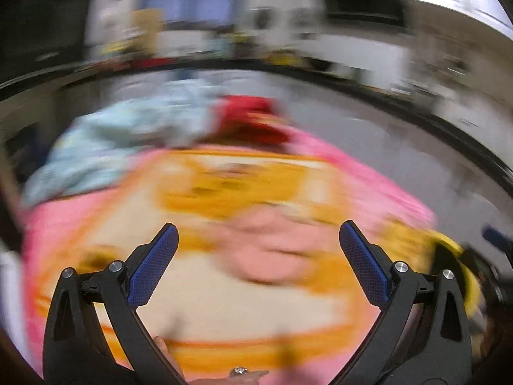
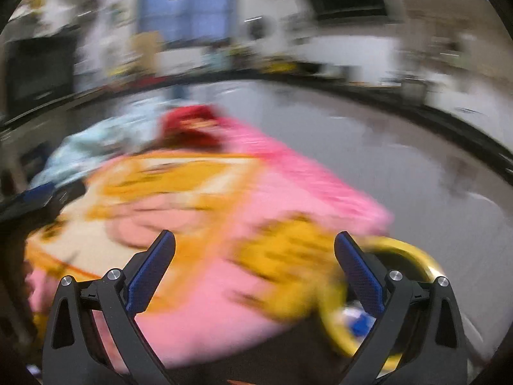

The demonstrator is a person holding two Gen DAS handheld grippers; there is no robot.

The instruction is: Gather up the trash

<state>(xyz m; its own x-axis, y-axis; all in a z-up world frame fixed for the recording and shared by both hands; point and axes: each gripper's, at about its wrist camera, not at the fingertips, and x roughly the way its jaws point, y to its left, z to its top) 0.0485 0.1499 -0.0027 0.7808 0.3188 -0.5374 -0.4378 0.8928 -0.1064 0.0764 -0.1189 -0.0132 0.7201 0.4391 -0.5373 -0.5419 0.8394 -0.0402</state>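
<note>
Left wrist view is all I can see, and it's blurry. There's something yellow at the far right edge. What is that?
Observer: In the right wrist view it is a round yellow container with an open top, sitting by the corner of the pink blanket.
Operator: Is there anything in it?
Observer: Yes, something white and blue lies inside, too blurred to name.
Operator: Is the other gripper holding anything?
Observer: No. The right gripper is open, with nothing between its blue pads. One pad partly covers the container's rim.
Operator: Can you see my gripper from there?
Observer: Only a dark shape with some blue at the left edge, probably the left gripper; too blurred to be sure.
</note>
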